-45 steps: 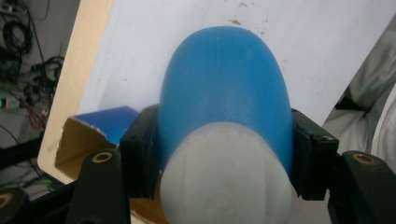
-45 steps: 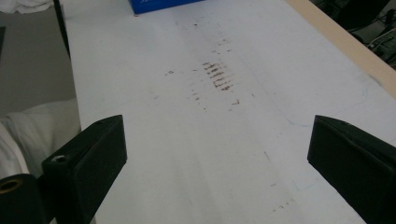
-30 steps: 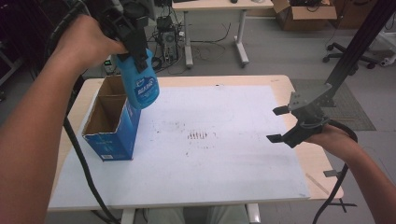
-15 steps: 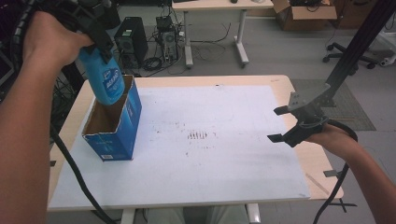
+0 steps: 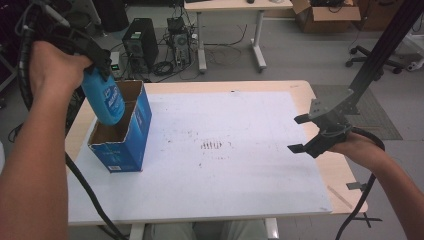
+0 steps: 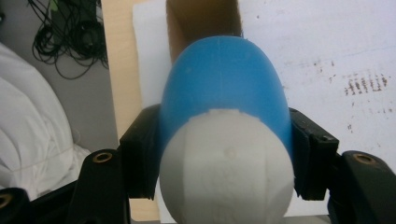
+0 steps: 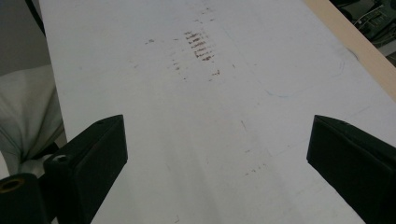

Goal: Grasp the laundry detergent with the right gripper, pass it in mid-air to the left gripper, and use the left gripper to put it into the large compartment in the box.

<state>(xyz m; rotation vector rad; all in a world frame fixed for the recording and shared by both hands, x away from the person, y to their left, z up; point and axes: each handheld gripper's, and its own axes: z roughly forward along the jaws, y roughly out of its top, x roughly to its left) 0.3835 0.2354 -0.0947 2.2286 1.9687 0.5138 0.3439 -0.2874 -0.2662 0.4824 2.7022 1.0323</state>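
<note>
We've got the left tongs (image 5: 97,60) pinching the blue bottle (image 5: 105,102) just below its white cap (image 6: 226,168), one jaw on each side, bottle hanging cap-up. Its bottom end sits in the mouth of the open blue carton (image 5: 122,135), which stands upright at the left of the bench (image 5: 225,185). In the left gripper view the bottle's body (image 6: 224,79) points down toward the brown inside of the carton (image 6: 203,18).

Step in hand, as we read it: lowering the bottle into the carton, approx. halfway thru, since most of the bottle is above the rim. Next we'd want it lined up w/ the opening and eased straight down so it clears the carton wall, then let go once it rests inside. A skewed entry could tip the carton, so keep it vertical.

Right tongs (image 5: 302,134) are spread wide, holding nothing, hovering over the right edge of the bench; the right gripper view has both jaws apart above the white sheet (image 7: 210,116) w/ its brown smudges (image 7: 198,46).
</note>
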